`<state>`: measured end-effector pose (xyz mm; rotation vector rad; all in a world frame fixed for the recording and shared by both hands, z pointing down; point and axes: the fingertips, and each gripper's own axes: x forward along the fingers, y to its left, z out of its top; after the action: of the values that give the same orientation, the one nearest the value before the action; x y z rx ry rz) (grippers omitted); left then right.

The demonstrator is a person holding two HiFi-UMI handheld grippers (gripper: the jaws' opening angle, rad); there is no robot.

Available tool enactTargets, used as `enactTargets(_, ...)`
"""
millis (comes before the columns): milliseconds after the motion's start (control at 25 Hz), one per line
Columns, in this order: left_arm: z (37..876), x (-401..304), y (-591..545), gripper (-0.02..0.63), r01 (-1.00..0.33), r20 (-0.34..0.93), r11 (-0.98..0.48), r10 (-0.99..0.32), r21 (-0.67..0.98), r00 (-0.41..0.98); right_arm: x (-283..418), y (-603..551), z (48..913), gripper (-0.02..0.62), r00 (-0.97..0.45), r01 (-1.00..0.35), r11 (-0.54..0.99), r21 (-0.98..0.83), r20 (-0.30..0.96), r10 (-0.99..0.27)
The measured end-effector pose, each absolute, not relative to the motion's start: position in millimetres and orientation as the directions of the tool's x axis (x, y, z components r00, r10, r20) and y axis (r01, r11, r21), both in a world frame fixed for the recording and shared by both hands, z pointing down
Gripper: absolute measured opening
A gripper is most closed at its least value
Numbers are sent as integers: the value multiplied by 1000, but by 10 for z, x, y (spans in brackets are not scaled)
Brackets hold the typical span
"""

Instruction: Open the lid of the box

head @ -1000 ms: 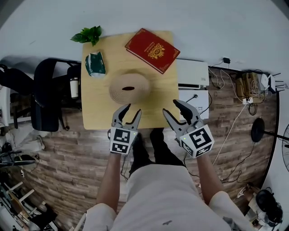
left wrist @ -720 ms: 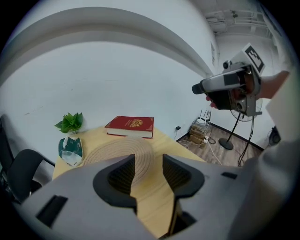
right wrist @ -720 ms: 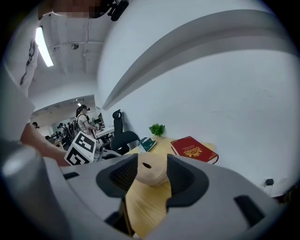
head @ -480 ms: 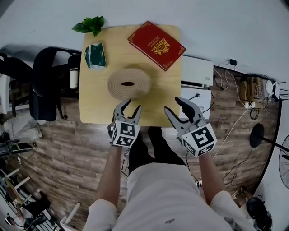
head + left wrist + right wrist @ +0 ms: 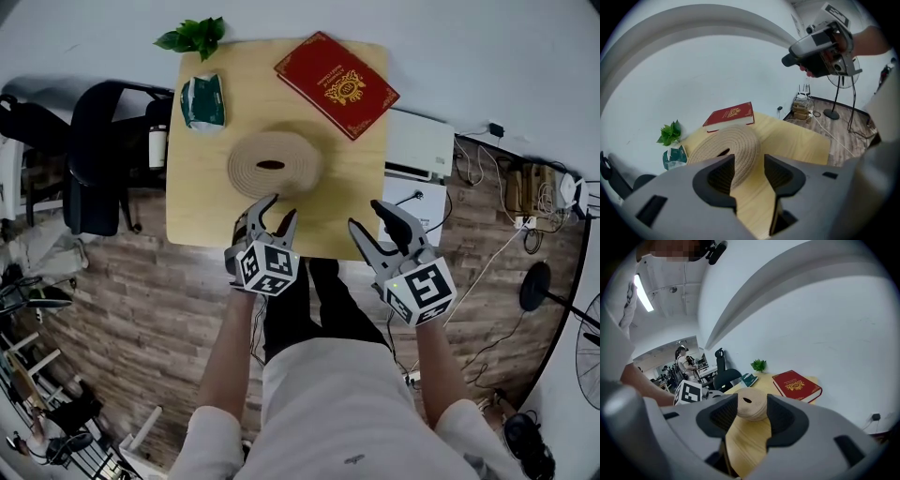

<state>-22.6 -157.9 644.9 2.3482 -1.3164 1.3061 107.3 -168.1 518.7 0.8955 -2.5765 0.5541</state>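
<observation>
Left tool [image 5: 281, 208], just opening, and right tool [image 5: 367, 217] wide, empty, near box [image 5: 274, 164], likely woven

Round beige coiled-rope woven box [image 5: 246, 184], low and wide. Its domed woven lid [image 5: 286, 150] is on and shut, sitting flush. There is a dark oval slot [image 5: 272, 166] at the lid centre. The box stands upright near the middle of the light wooden tabletop [image 5: 349, 183], a bit toward the near edge. Nothing touches it.
</observation>
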Motion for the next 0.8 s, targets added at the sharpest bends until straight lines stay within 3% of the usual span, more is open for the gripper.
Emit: enactTargets(800,6796,-270,-1705,198,-551,769,-697,-623,-460,146,1154,-1715,5360,179,-693,-697,669,-257,481,-537)
